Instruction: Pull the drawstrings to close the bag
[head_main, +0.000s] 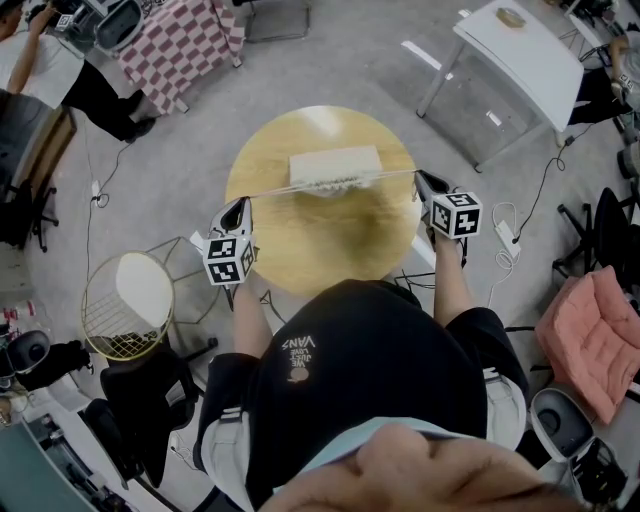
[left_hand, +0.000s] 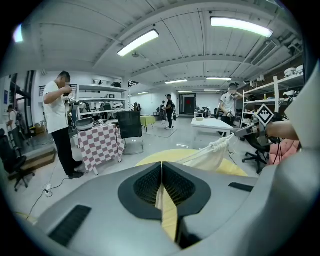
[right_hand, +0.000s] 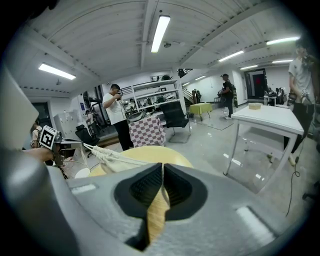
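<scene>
Left tongs (head_main: 243, 201), right tongs (head_main: 420, 177) at table (head_main: 330, 255) edges, clamping bag (head_main: 335, 163) drawstrings (head_main: 270, 191)

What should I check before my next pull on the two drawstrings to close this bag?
1. Left claw shut on the left drawstring: ok. The jaws are together, and the head view shows the cord ending at its tip.
2. Right claw shut on the right drawstring: ok, same signs.
3. Both cords taut: ok. They run straight from the bag mouth out to the claws.
4. Drawstring bag mouth fully closed: cannot tell. The cloth is bunched there, but the opening is too small to see.
5. Bag lying on the round table, away from its edge: ok.
</scene>
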